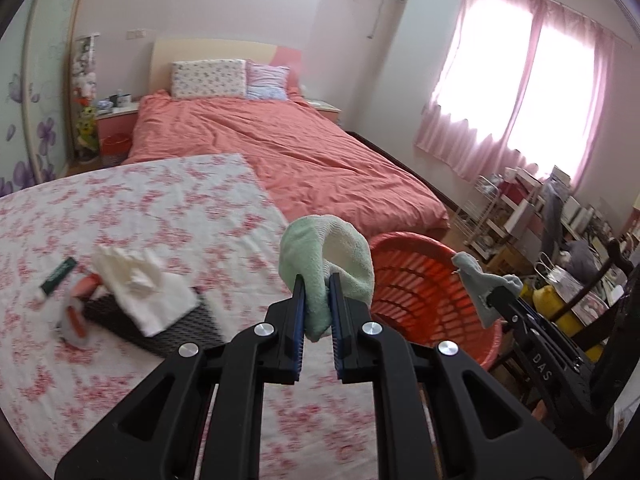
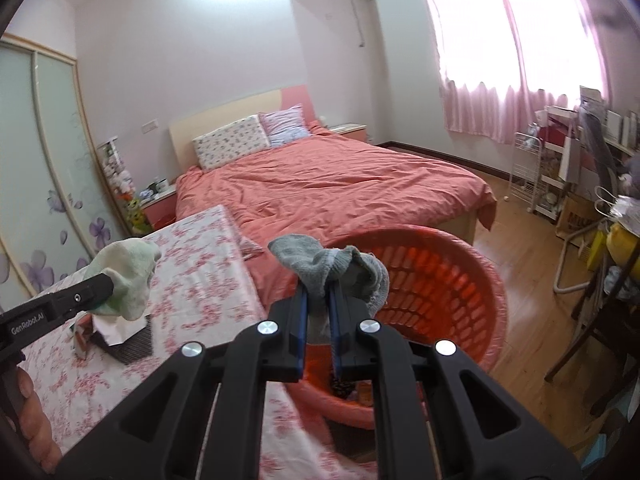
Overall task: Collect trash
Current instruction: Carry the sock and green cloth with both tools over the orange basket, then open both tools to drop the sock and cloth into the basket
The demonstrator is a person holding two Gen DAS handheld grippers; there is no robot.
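Trash is mid-carry here: a pale green sock [image 1: 326, 256] is pinched between the closed jaws of the left gripper [image 1: 317, 300], and a grey sock [image 2: 328, 266] is clamped in the same way by the right gripper [image 2: 319, 300]. Both loads are held up beside the orange basket [image 2: 460, 280], whose rim sits just off the right edge of the flowered table [image 1: 160, 208]. A few small items can be made out at the basket's bottom, so some collecting is judged done. Left on the table are a white tissue [image 1: 136, 280] on a dark woven box [image 1: 200, 326], a green wrapper [image 1: 60, 274] and some red-and-white scraps [image 1: 76, 312]. The basket mouth is wide and unobstructed; the table edge and a chair [image 2: 592, 320] at the right are the only things crowding the drop.
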